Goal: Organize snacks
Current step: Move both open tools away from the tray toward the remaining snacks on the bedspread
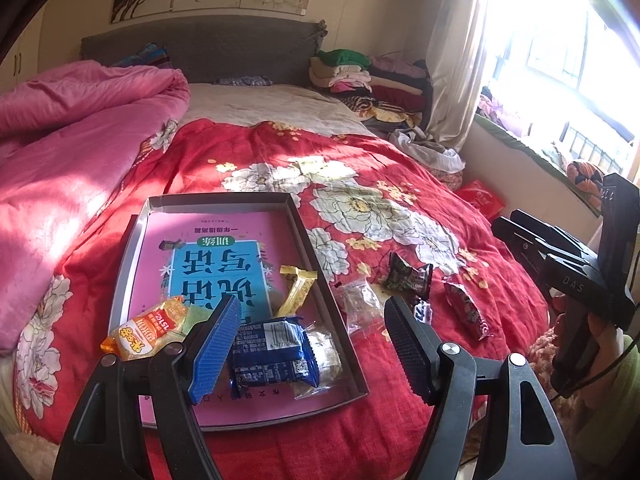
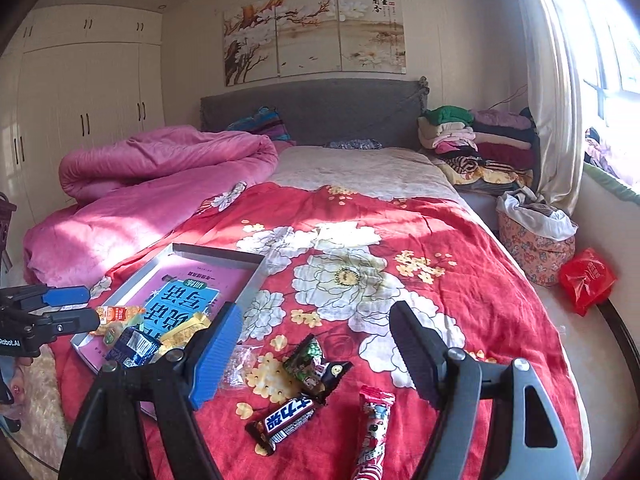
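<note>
A grey tray (image 1: 320, 248) lined with a pink and blue book lies on the red floral blanket. In it lie an orange packet (image 1: 148, 332), a blue packet (image 1: 272, 354) and a yellow bar (image 1: 297, 288). Right of the tray on the blanket lie a clear packet (image 1: 358, 306), a green-black packet (image 2: 312, 364), a dark chocolate bar (image 2: 282, 424) and a red stick packet (image 2: 374, 428). My left gripper (image 1: 312, 344) is open over the blue packet. My right gripper (image 2: 316, 356) is open and empty above the loose snacks. It also shows in the left wrist view (image 1: 520, 236).
A pink duvet (image 1: 68, 152) is heaped on the left of the bed. Folded clothes (image 1: 372, 84) are stacked by the grey headboard. A red bag (image 2: 586, 280) and a floral basket (image 2: 536, 240) sit between bed and window wall.
</note>
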Demonstrator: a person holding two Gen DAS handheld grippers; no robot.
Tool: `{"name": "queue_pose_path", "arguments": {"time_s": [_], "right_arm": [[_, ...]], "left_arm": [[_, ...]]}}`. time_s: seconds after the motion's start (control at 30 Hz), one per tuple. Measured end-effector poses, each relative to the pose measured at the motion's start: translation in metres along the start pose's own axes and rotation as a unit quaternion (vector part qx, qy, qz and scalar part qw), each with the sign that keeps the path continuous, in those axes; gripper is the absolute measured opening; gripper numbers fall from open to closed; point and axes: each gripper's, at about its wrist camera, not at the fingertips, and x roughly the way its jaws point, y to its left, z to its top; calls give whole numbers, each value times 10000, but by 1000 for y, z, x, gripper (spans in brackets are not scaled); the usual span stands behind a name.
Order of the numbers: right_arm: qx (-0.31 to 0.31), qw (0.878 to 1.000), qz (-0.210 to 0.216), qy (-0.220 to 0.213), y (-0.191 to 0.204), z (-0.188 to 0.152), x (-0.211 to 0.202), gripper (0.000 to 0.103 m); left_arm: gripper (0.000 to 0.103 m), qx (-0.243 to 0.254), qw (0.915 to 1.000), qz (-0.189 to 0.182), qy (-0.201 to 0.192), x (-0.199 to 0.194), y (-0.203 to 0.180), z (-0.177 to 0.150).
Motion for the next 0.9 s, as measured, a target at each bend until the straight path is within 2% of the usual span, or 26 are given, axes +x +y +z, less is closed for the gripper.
{"name": "queue_pose_path", "arguments": {"time_s": [0.4, 0.7, 0.9], "right_arm": [[397, 9988, -275, 35, -33, -3, -10, 76], [474, 9980, -350, 248, -37, -6, -5, 76], [579, 9969, -391, 368, -42, -9, 0, 76]], "left_arm": [[76, 339, 9989, -295, 164, 8, -43, 0], [76, 468, 9953, -710, 469, 20, -71, -4], [76, 579, 9931, -777, 661, 31, -82, -10]]}}
